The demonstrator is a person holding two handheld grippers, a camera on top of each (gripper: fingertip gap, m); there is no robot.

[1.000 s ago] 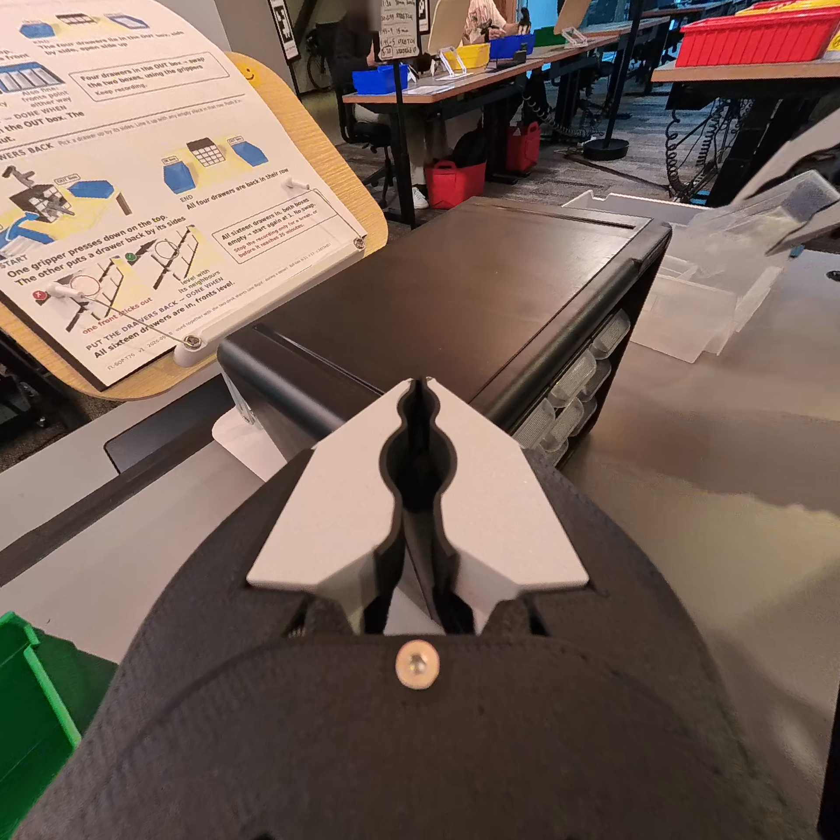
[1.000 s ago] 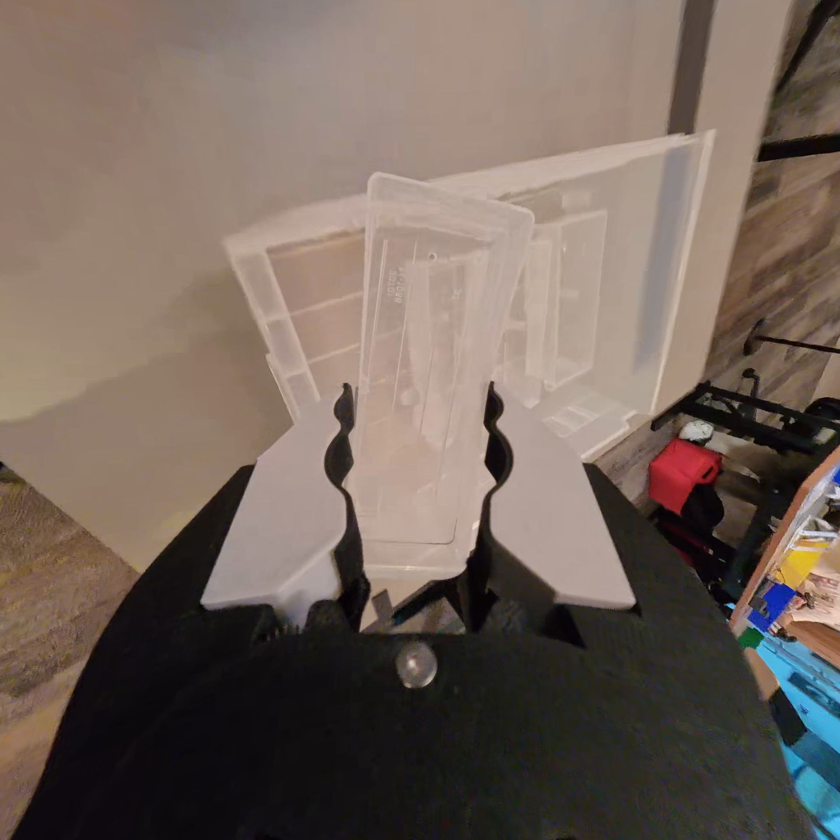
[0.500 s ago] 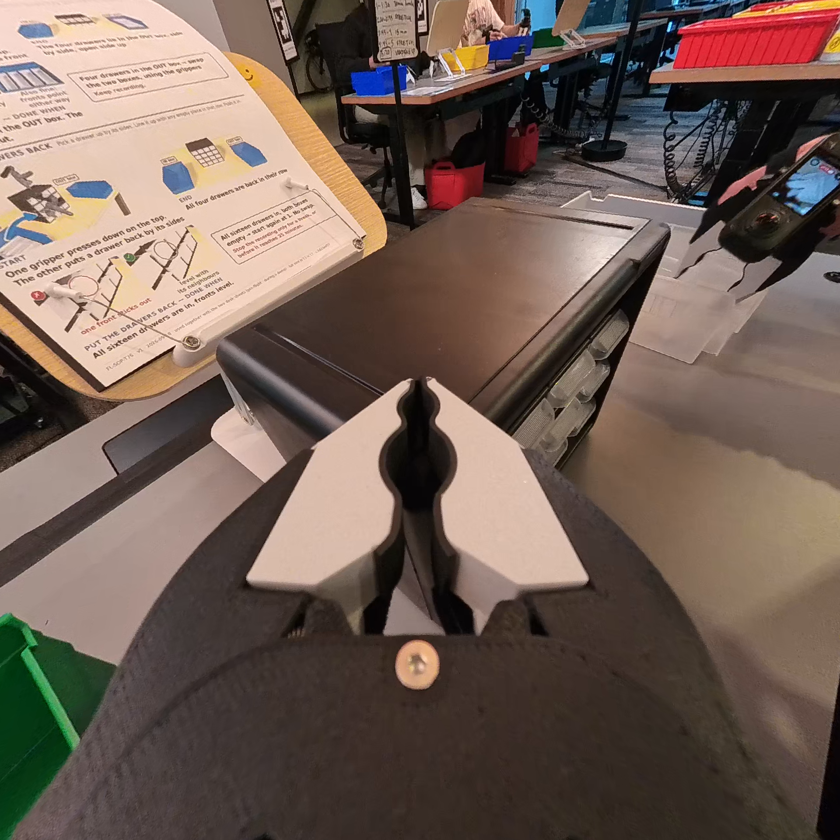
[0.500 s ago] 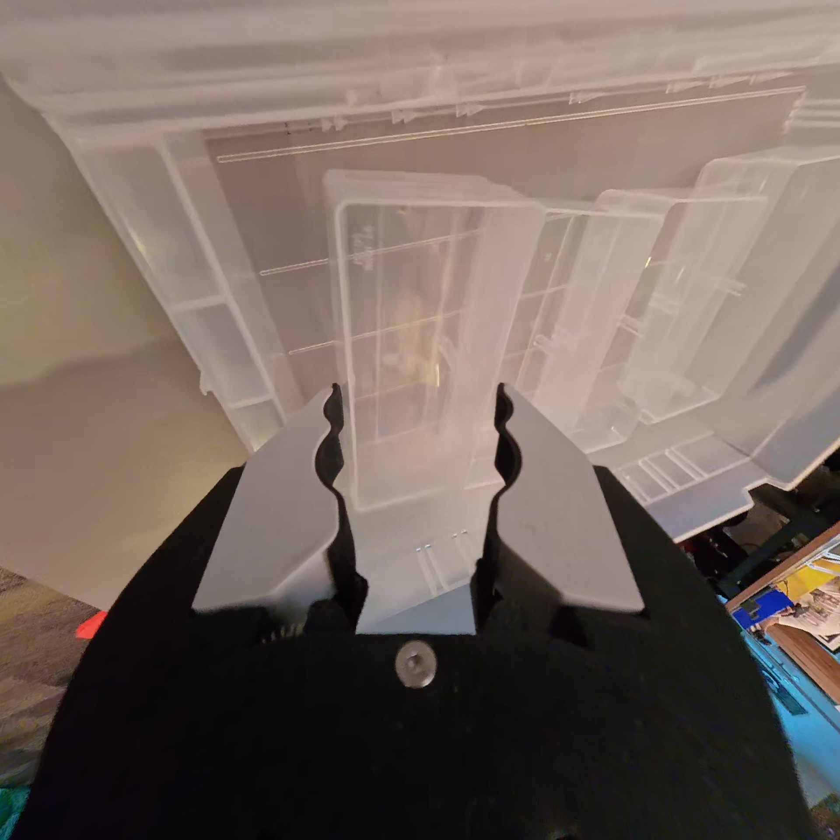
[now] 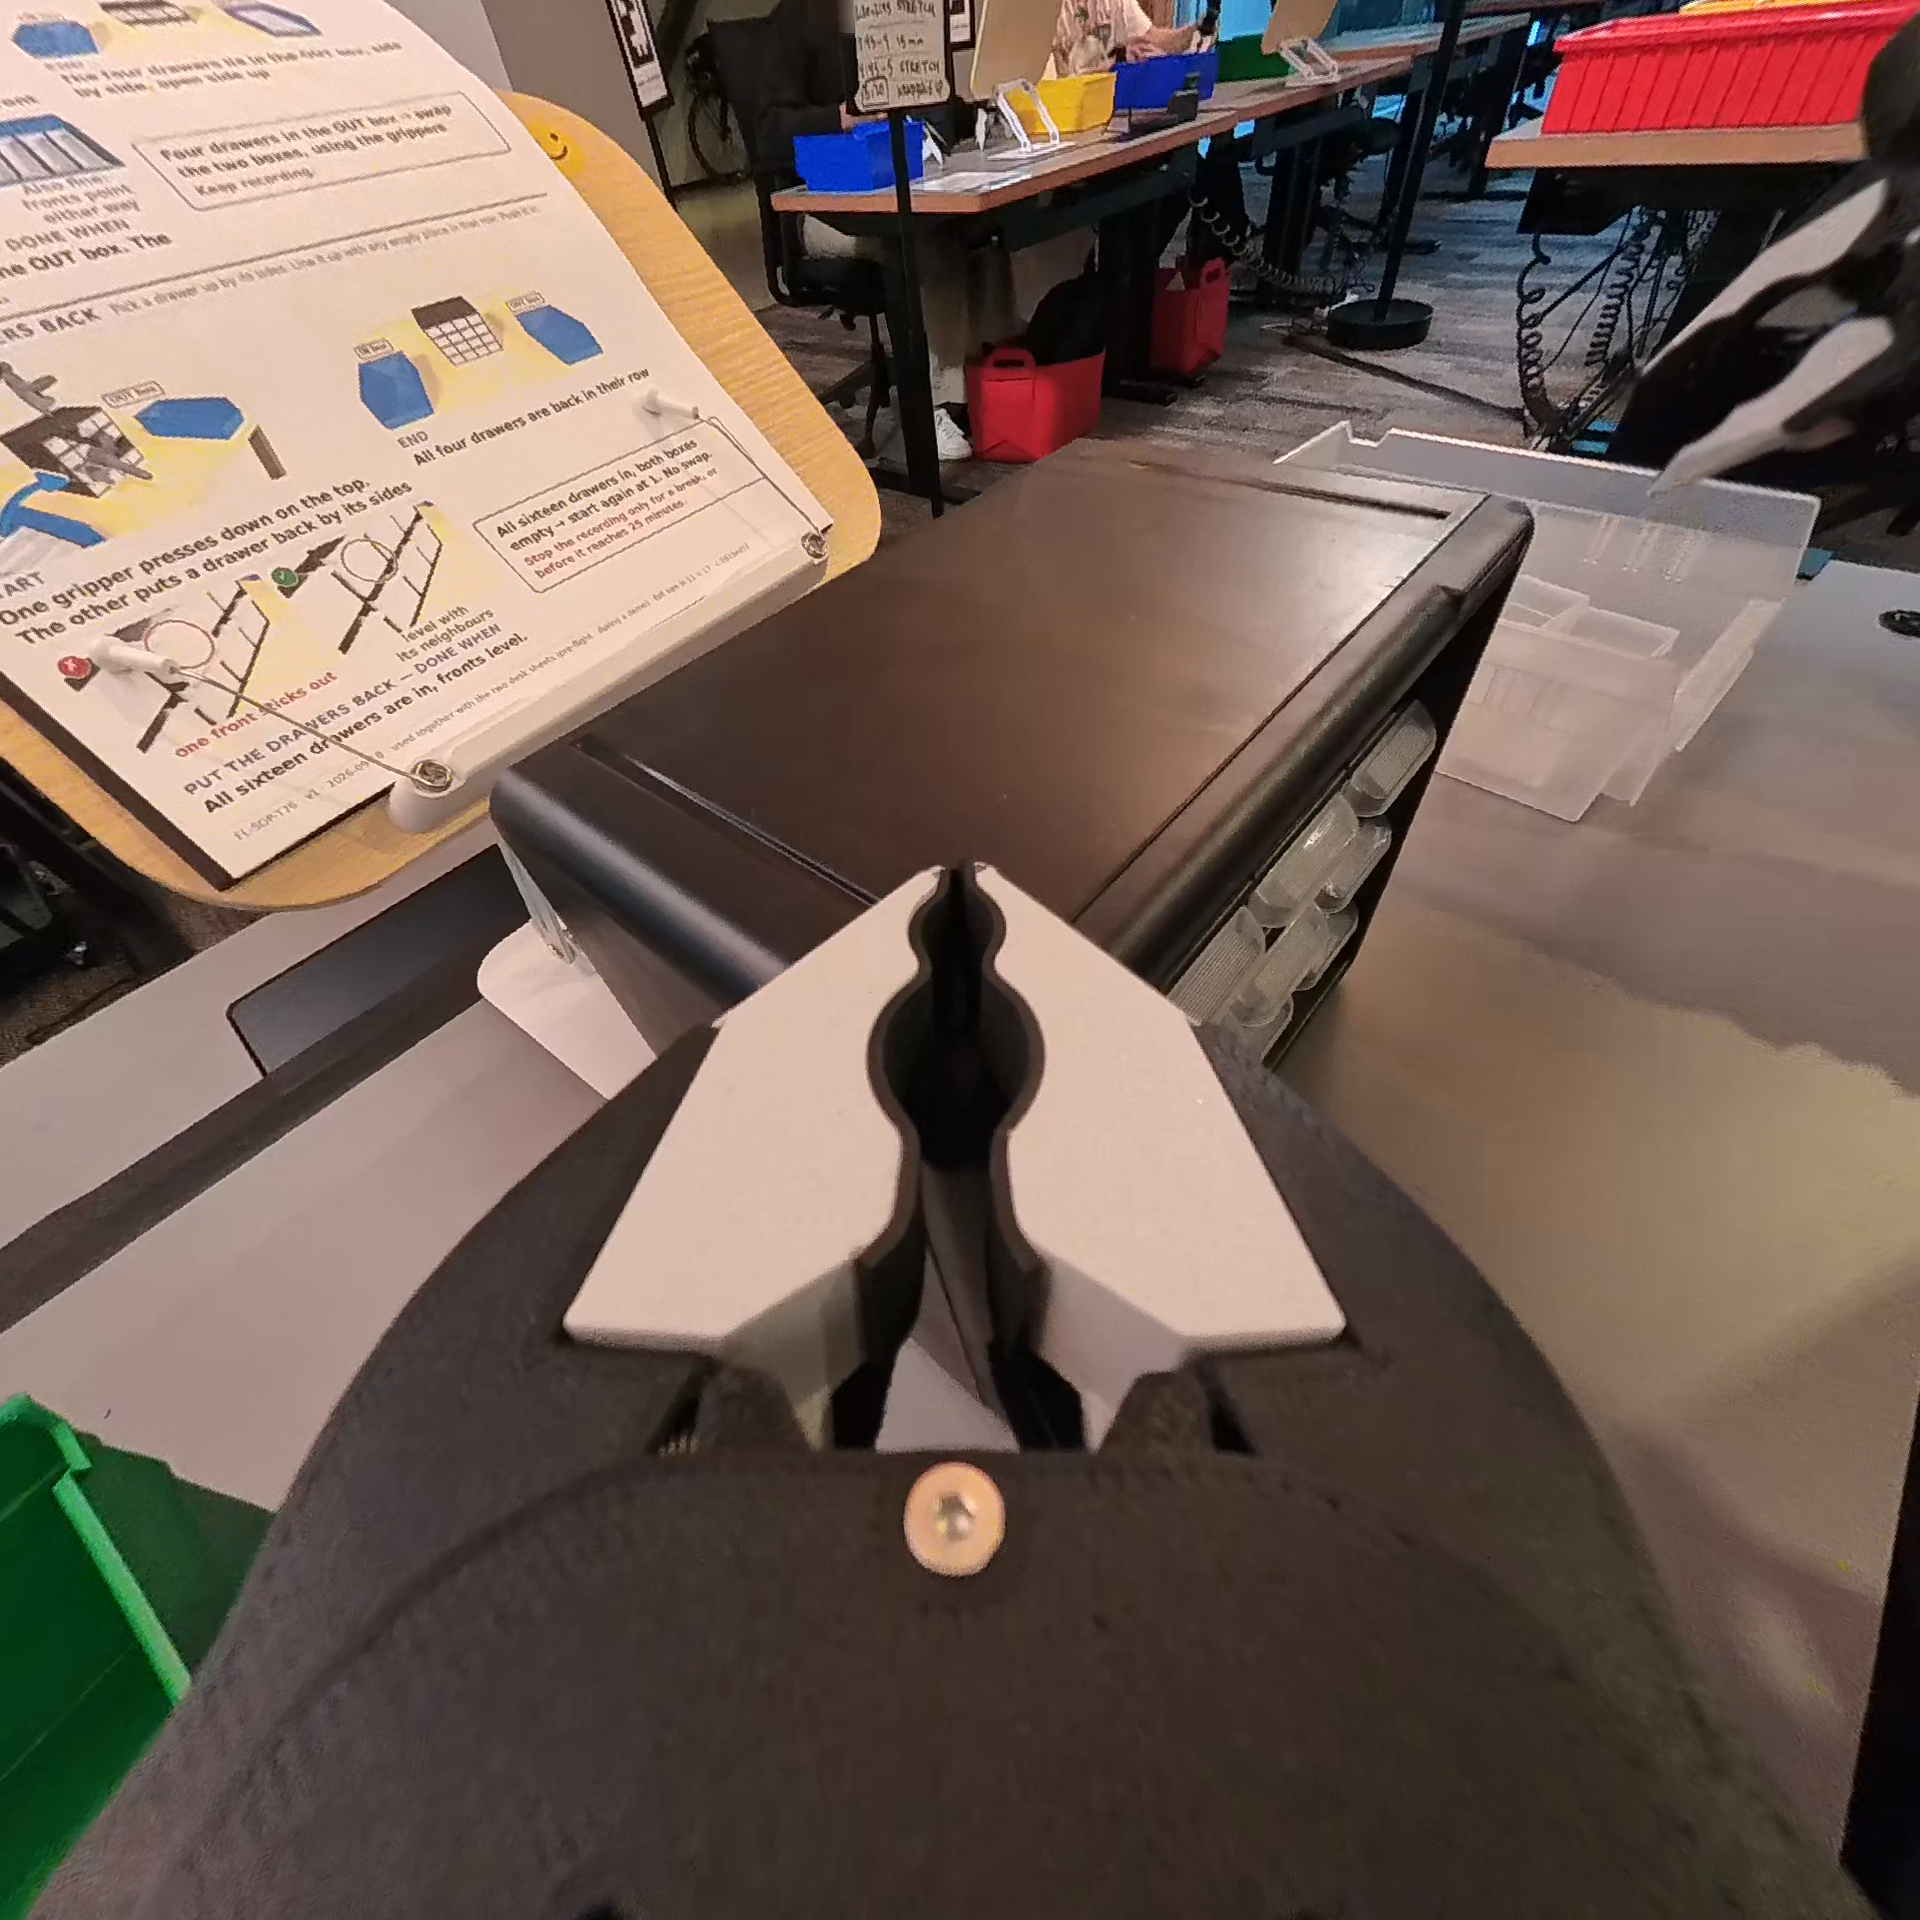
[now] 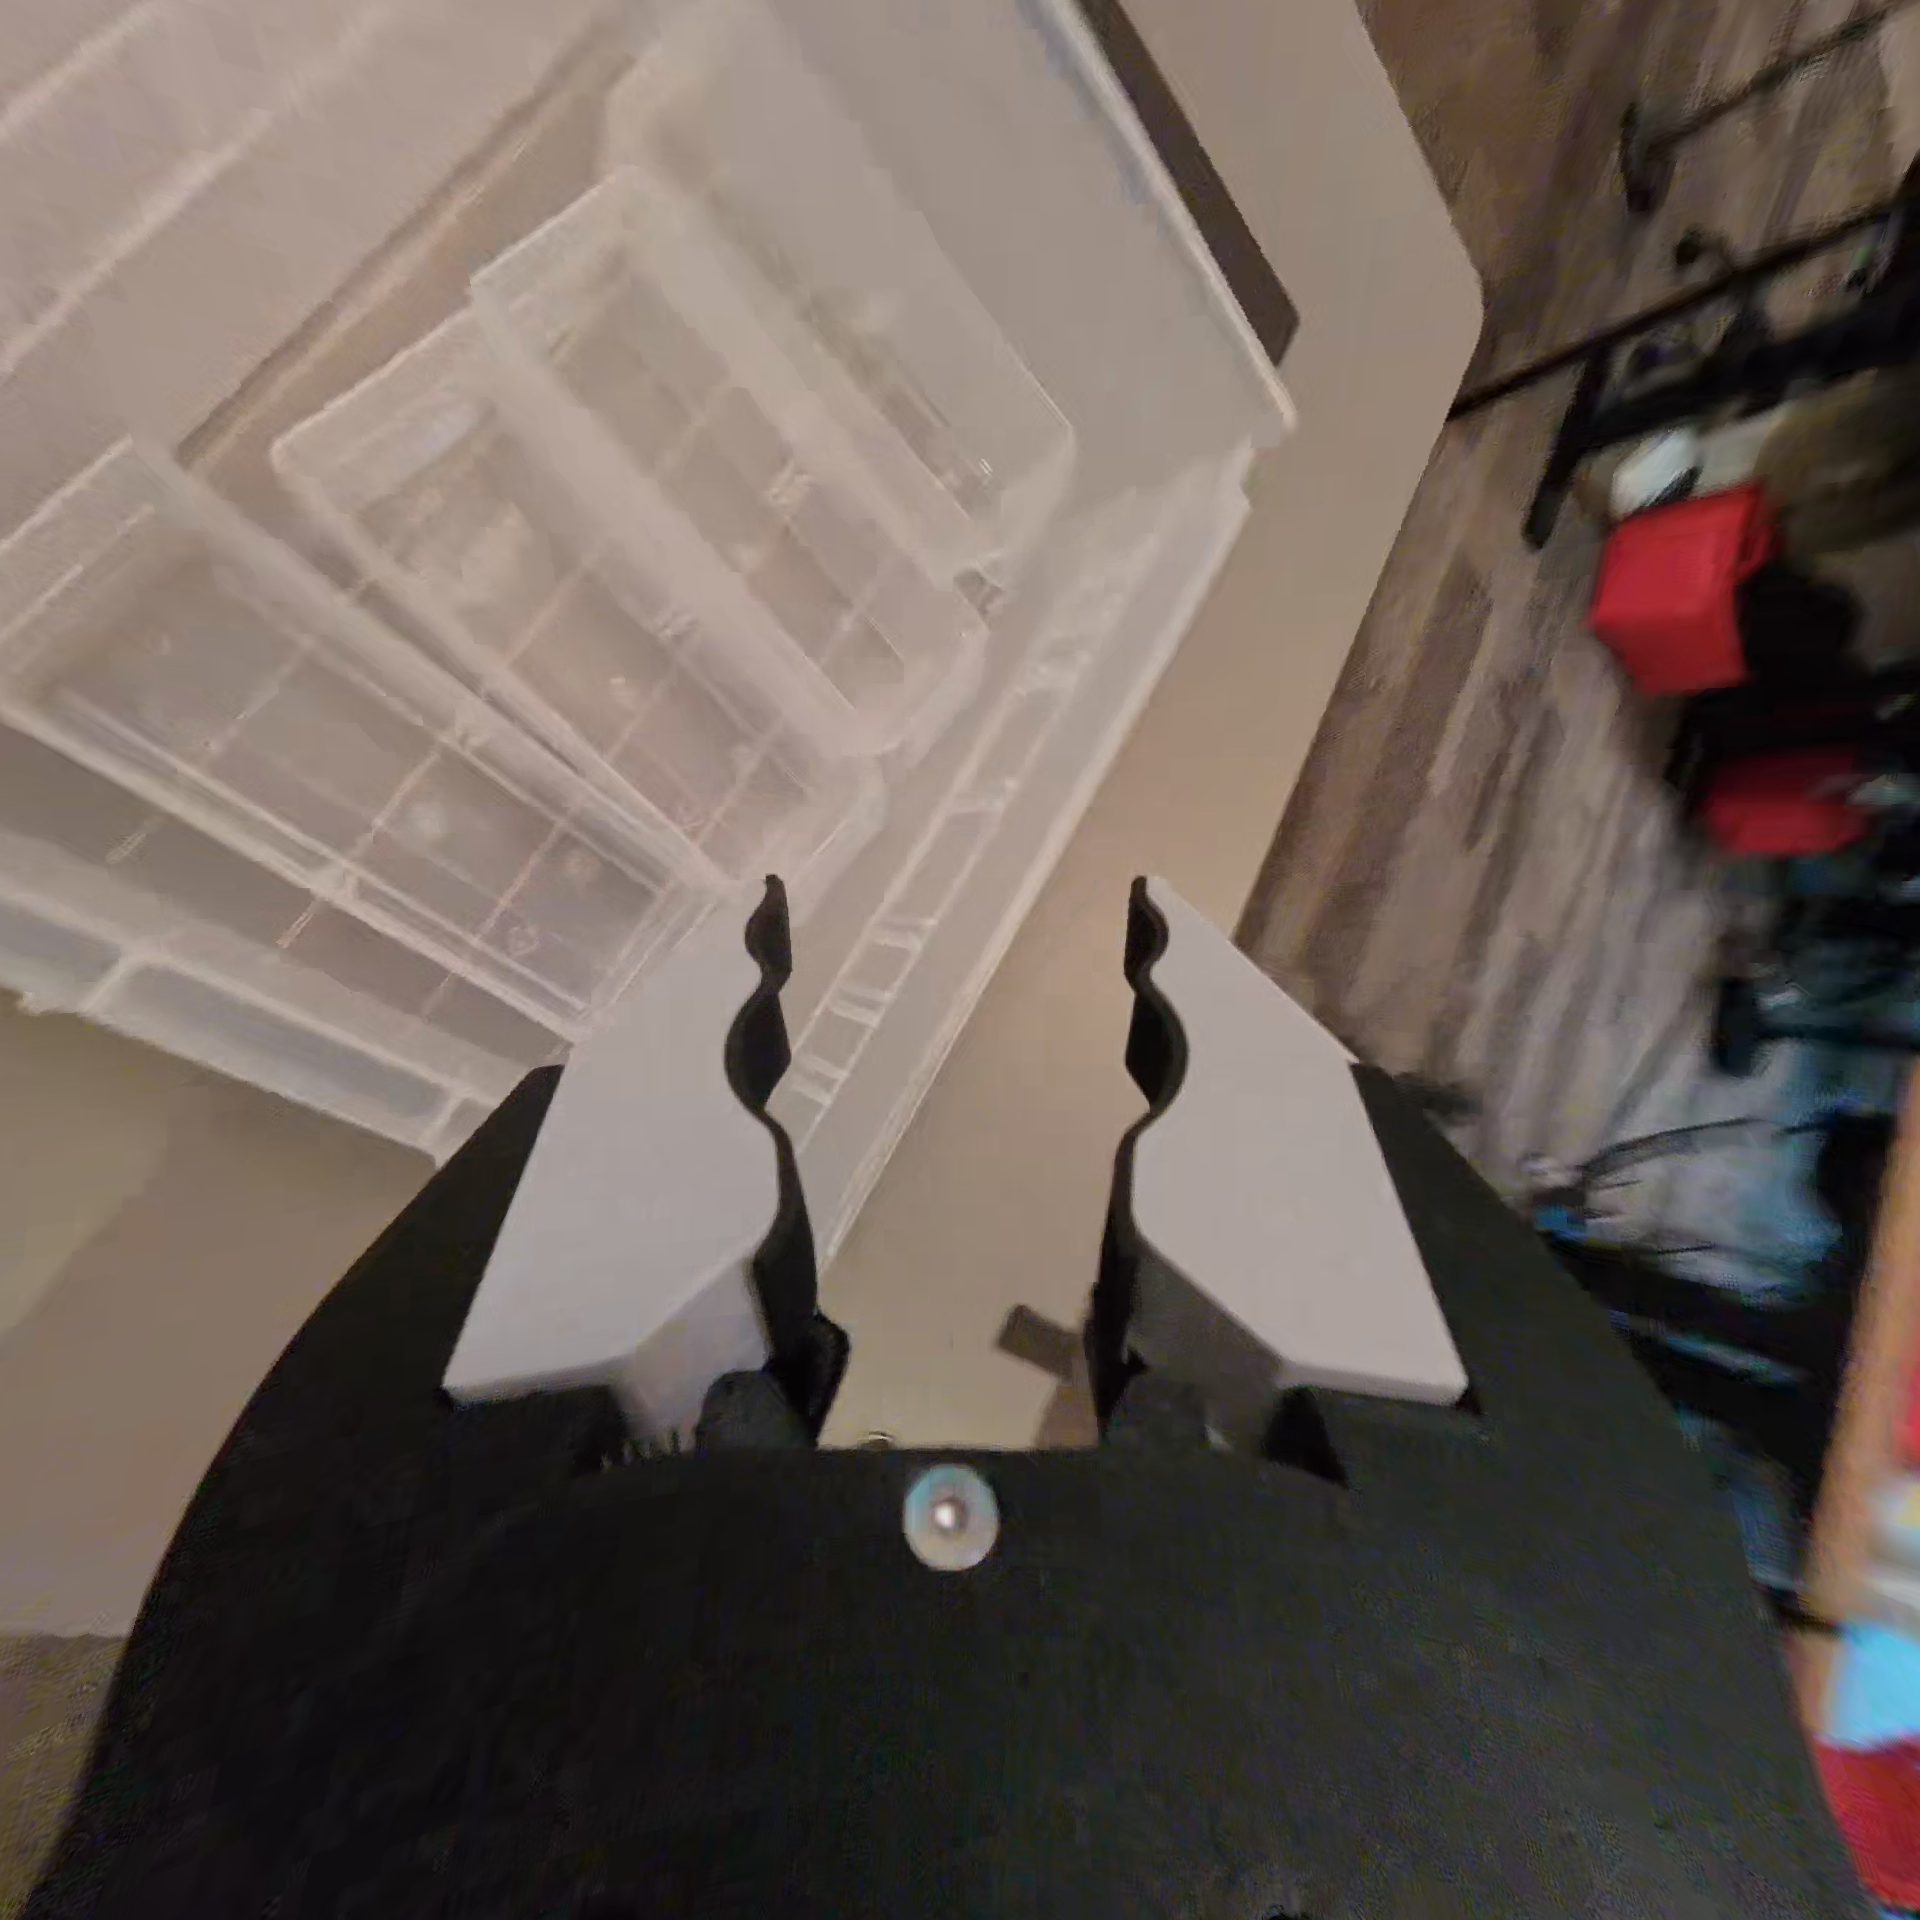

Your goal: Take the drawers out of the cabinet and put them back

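The black cabinet (image 5: pixel 1039 665) stands on the table, with clear drawer fronts (image 5: pixel 1309 862) showing on its right face. My left gripper (image 5: pixel 961 883) is shut and empty, its tips on the near edge of the cabinet top. My right gripper (image 6: pixel 956 914) is open and empty above the table, beside a clear plastic box (image 6: pixel 1039 810). Three clear drawers (image 6: pixel 343 748) lie side by side in that box. In the left wrist view the right gripper (image 5: pixel 1766 343) shows at the far right above the clear box (image 5: pixel 1621 623).
An instruction board (image 5: pixel 364 416) on a wooden stand leans left of the cabinet. A green bin (image 5: pixel 62 1621) sits at the near left. The grey table (image 5: pixel 1558 1195) stretches right of the cabinet. Desks, red and blue bins stand behind.
My right gripper has let go of the clear drawer into the clear box, opened, and pulled back up and to the right. My left gripper has stayed on the cabinet top.
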